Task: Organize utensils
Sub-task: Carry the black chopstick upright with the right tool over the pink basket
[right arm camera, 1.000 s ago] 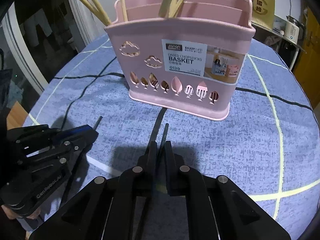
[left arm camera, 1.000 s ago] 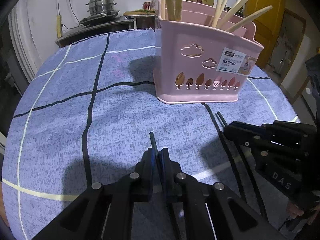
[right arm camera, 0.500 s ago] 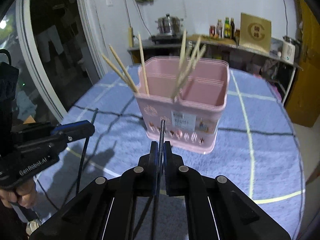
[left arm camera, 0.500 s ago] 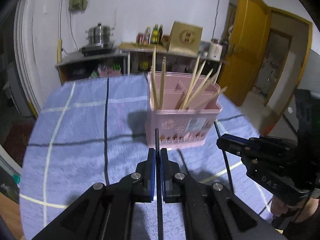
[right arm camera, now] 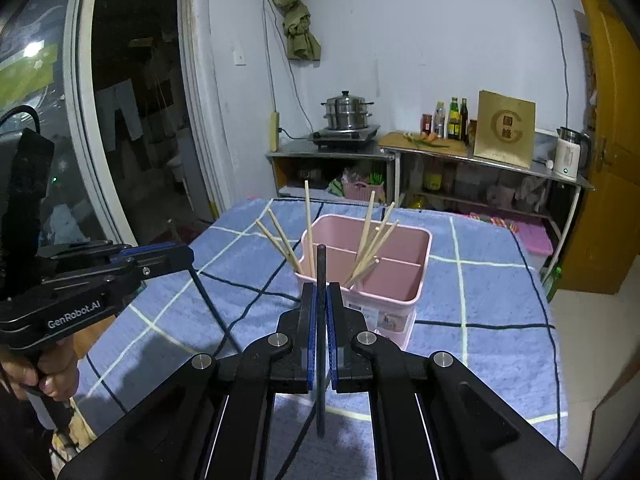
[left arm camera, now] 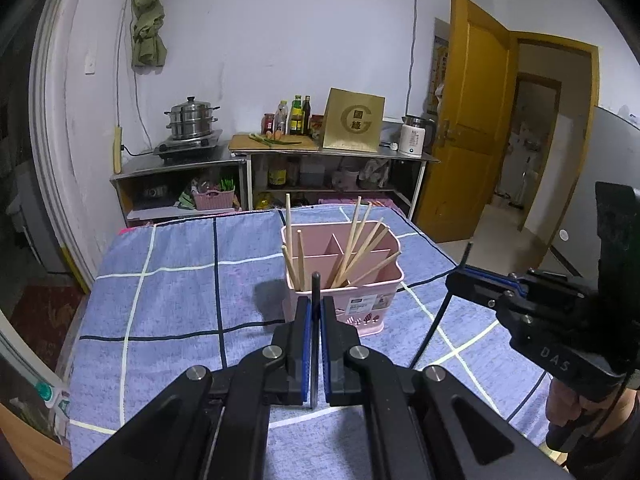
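With its blue-padded jaws pinched together, the left gripper (left arm camera: 315, 312) holds a black chopstick (left arm camera: 315, 320) upright between them, the stick's tip rising just above the pads and its lower end hanging below them. Seen from the right wrist view, the same gripper (right arm camera: 176, 258) sits at the left edge, gripped by a hand (right arm camera: 44, 372), with its black stick slanting down toward the cloth.

Held alongside, the right gripper (right arm camera: 321, 312) is likewise clamped on a second black chopstick (right arm camera: 321, 340), which stands nearly vertical between the pads; from the left wrist view this gripper (left arm camera: 460, 278) reaches in from the right, its thin stick angled downward beneath it.

Just beyond both sets of jaws, lower and a little farther off, stands a pink basket (left arm camera: 390, 280) with inner dividers, resting on a blue checked tablecloth (left arm camera: 168, 308) crossed by white and dark lines. Several pale wooden chopsticks (left arm camera: 352, 248) lean in its compartments, some at the left end, others fanned toward the middle. Both black sticks are clear of the basket, held in the air on its near side.

Behind the table, a steel steamer pot (left arm camera: 192, 122) sits on a metal counter beside bottles (left arm camera: 296, 114), a gold box (left arm camera: 352, 124) and a white kettle (left arm camera: 414, 140), with a yellow door (left arm camera: 476, 120) open at the right.
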